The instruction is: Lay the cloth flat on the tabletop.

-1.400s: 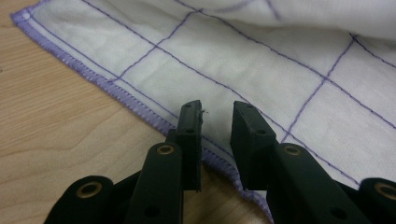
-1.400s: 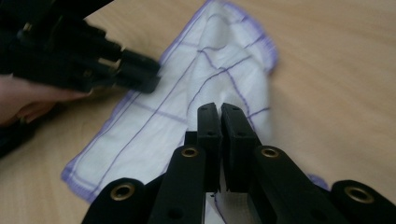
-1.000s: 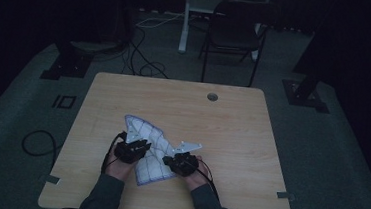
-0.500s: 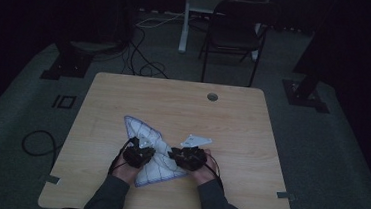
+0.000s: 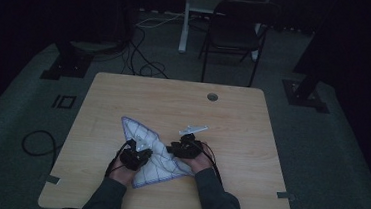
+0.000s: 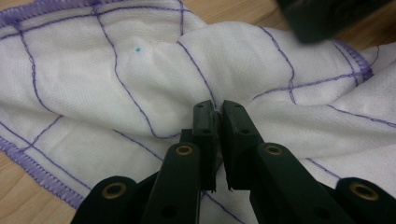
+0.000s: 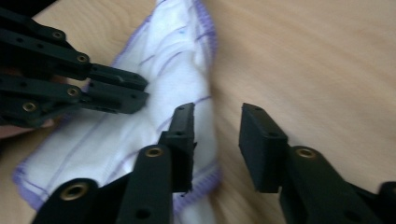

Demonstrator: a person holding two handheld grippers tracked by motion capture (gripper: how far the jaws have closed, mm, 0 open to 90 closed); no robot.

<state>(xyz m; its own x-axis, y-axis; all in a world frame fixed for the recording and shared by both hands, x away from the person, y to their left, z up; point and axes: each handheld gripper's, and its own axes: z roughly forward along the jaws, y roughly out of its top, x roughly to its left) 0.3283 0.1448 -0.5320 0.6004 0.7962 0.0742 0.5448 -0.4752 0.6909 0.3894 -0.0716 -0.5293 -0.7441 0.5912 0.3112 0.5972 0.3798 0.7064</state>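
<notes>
Left gripper (image 6: 217, 109): jaws pinched narrow on fold of white cloth with purple grid stitching (image 6: 116, 88); thin bite, could slip out if pulled hard.

Right gripper (image 7: 217, 135): jaws just been opening, now wide, nothing between pads; cloth edge beside its left jaw, bare wood under the gap. Regrasp might miss the hem or catch two layers.

Cloth lies crumpled on wooden table (image 5: 252, 125), near front edge, between both hands. One-sided pull would likely drag or bunch it.

Small light object (image 5: 193, 129) beyond right gripper: risk of snagging; identity unclear.

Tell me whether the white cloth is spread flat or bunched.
Bunched: the white, purple-lined woven cloth lies rumpled in folds, one fold pinched by the left gripper.
</notes>
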